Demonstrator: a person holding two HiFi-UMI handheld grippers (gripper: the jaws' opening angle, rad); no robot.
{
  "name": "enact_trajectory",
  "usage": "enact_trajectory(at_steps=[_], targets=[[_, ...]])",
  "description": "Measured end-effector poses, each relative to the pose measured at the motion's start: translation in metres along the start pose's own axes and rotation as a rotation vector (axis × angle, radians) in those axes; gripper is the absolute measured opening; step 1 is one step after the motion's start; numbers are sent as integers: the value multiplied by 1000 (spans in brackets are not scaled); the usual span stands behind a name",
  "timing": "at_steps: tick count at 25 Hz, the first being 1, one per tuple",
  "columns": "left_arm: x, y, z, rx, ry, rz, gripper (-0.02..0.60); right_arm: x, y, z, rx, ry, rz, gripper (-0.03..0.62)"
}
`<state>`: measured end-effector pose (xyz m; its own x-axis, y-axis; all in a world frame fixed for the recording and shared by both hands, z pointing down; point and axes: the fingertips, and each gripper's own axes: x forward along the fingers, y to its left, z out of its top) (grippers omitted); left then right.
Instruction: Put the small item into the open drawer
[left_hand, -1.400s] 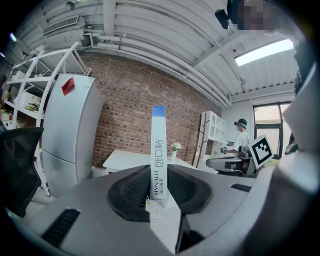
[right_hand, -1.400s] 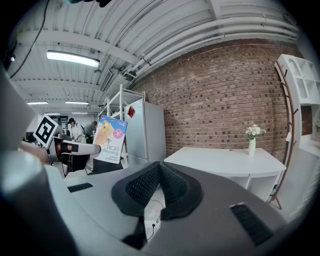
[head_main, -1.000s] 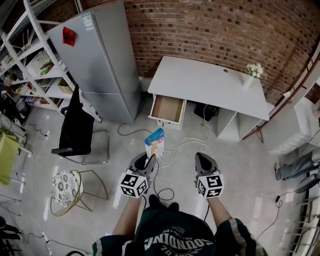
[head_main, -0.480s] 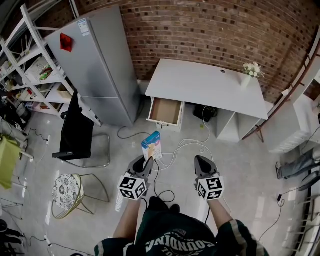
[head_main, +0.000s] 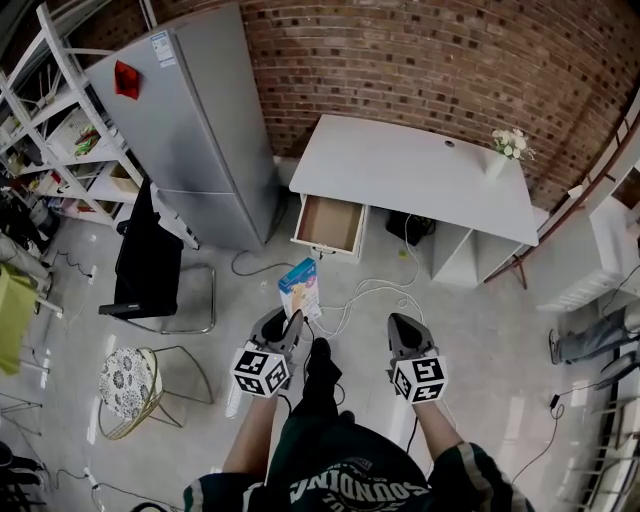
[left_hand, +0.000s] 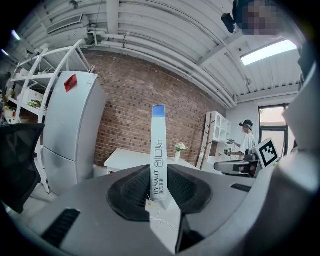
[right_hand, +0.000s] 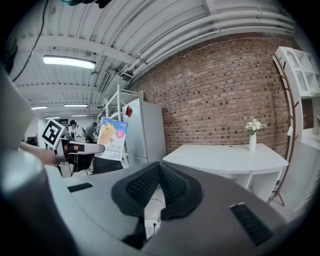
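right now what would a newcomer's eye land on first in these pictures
Most likely the colourful box pinched upright in the left tongs, held out over the floor in front of the person. Next comes the open, empty-looking drawer under the white desk straight ahead. Then the tall grey fridge against the brick wall, left of the desk in the head view.

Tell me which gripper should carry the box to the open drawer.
Left. The left gripper is clamped on the box, and the open drawer lies just ahead of it. The right gripper is shut and empty.
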<state>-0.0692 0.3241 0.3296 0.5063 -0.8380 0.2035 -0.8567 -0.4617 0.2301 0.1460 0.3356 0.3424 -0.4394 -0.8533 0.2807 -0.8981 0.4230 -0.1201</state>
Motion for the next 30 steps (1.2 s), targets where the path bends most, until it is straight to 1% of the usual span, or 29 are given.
enact_trajectory(at_steps=[3,6,12,15,20,22,25,30], targets=[[28,14,2,-10,5,-6,104,24,-14,4,0,7,-5,23],[67,31,4,-20,15,-18,104,57,-32,12,0,15,-8,23],[147,90,13,-43,39,-30,104,151,-56,32,-7,40,-7,23],[181,118,12,-66,61,-37,104,194,-68,41,-10,59,-15,23],[235,159,20,-79,111,-60,104,257,-89,70,-8,63,-37,23],[254,170,22,-77,122,-80,104,277,-99,77,-8,64,-45,23],[277,180,15,-78,147,-102,104,300,-112,78,-7,81,-49,23],[309,189,2,-100,185,-106,104,330,-136,75,2,114,-40,23]])
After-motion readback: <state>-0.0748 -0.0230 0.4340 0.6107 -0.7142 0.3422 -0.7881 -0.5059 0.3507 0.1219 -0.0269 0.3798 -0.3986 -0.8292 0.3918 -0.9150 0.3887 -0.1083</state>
